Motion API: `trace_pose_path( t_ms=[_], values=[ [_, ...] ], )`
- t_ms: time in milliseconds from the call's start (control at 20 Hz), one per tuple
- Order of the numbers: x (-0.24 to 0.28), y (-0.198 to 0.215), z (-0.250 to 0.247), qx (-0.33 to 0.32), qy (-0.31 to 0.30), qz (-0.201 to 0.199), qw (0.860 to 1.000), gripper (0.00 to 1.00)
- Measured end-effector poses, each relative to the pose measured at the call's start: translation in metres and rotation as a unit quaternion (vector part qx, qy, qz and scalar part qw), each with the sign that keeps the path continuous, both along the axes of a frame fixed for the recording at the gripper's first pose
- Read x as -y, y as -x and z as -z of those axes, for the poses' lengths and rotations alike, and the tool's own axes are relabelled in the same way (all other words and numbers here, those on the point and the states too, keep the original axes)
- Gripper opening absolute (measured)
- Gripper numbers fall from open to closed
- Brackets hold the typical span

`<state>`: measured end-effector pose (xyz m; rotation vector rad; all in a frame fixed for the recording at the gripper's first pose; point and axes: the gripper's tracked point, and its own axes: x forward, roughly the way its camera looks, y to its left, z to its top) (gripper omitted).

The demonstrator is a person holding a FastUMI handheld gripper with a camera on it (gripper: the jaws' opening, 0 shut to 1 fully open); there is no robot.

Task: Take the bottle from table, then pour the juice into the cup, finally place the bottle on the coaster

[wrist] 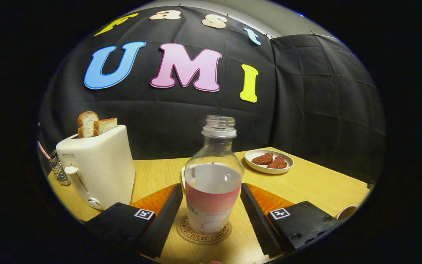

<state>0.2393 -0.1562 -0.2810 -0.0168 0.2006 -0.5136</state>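
Uncapped clear plastic bottle (213, 179) standing on the round printed coaster (203, 231), low in the frame's centre.
The gripper (211, 212) has its jaws spread either side of the bottle, with gaps showing; a white toaster (97, 165) holding bread stands left, a plate (268, 161) upper right.

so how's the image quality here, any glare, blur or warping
Gripper view: strong fisheye warp, the table edge and wall bow outward. Focus is sharp on the bottle, toaster and plate. Small highlights glint on the bottle's glass, no heavy glare. Light is warm and even, dimmer toward the rim. The gripper is open, its fingers either side of the bottle on the coaster.
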Motion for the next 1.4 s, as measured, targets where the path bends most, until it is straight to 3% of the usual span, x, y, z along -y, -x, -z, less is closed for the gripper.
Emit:
trace_pose_path(
  t_ms=[350, 650, 1050, 1400],
  values=[
    [-0.010, 0.024, -0.012, 0.004, -0.018, -0.003, 1.000, 0.97],
    [-0.042, 0.071, -0.033, -0.002, -0.016, -0.044, 0.999, 0.97],
    [-0.077, 0.161, -0.117, 0.036, 0.005, -0.088, 0.995, 0.97],
    [-0.091, 0.199, -0.186, 0.069, 0.031, -0.122, 0.990, 0.97]
  ],
)
